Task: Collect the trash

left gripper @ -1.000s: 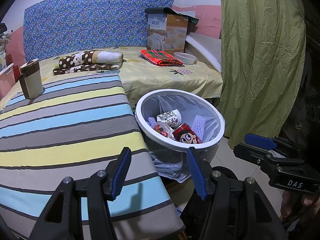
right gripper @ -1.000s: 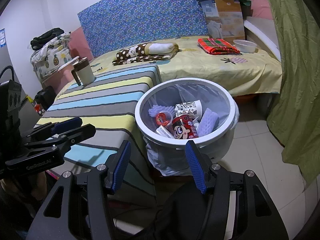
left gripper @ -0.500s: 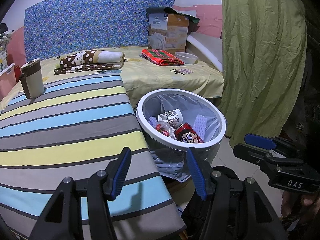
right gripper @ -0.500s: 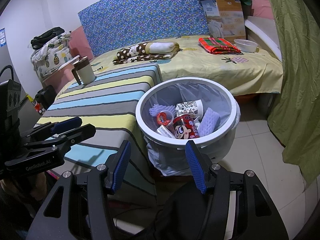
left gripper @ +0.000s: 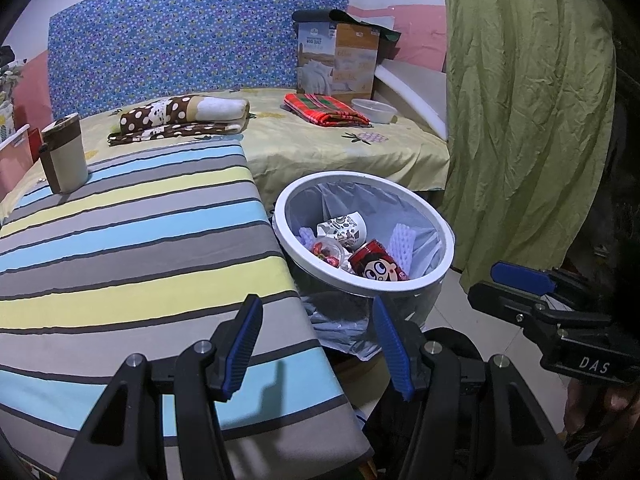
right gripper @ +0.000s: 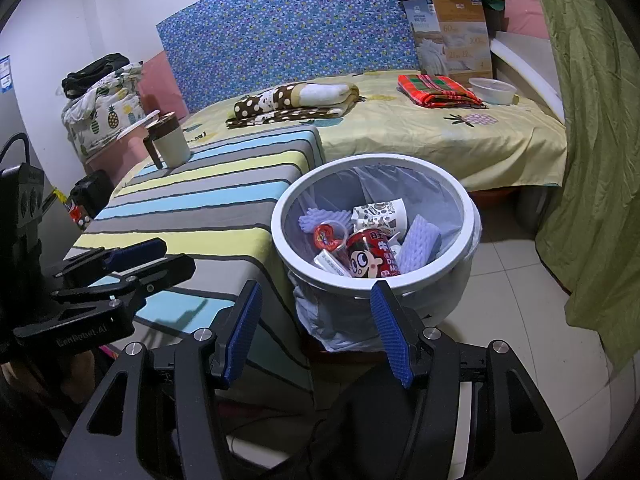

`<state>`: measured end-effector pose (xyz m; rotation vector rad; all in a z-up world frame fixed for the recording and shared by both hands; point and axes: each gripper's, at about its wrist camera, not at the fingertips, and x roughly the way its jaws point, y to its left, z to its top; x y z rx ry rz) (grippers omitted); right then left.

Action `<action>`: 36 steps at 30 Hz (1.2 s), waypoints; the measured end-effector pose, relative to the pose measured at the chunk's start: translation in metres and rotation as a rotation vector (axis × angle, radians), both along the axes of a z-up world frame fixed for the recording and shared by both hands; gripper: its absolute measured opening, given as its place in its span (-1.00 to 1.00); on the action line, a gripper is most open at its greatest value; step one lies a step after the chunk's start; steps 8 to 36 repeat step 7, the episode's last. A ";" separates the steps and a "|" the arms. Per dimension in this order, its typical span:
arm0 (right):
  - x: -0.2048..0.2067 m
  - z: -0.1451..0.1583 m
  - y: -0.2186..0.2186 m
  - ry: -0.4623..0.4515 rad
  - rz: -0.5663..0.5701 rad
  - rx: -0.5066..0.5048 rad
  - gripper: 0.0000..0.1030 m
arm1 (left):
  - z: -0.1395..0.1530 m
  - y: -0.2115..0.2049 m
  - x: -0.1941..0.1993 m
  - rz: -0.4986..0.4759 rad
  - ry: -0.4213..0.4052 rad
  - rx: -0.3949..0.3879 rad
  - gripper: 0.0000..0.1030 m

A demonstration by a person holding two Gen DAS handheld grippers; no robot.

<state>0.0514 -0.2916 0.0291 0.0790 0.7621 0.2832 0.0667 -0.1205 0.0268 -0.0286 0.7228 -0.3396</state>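
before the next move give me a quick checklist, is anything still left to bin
1. Left tongs empty: ok, open, nothing between them.
2. Right tongs empty: ok, open, nothing held.
3. Bin upright with liner in place: ok.
4. Trash inside the bin: ok, can, paper cup and foam pieces lie in it.
5. Striped top free of trash: only a mug stands there; whether it counts as trash, cannot tell.
6. Floor behind the bin: cannot tell, hidden.
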 end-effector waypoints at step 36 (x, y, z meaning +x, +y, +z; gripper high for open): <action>0.000 0.000 0.000 -0.001 0.000 0.000 0.13 | 0.000 -0.001 -0.001 0.002 -0.004 0.004 0.15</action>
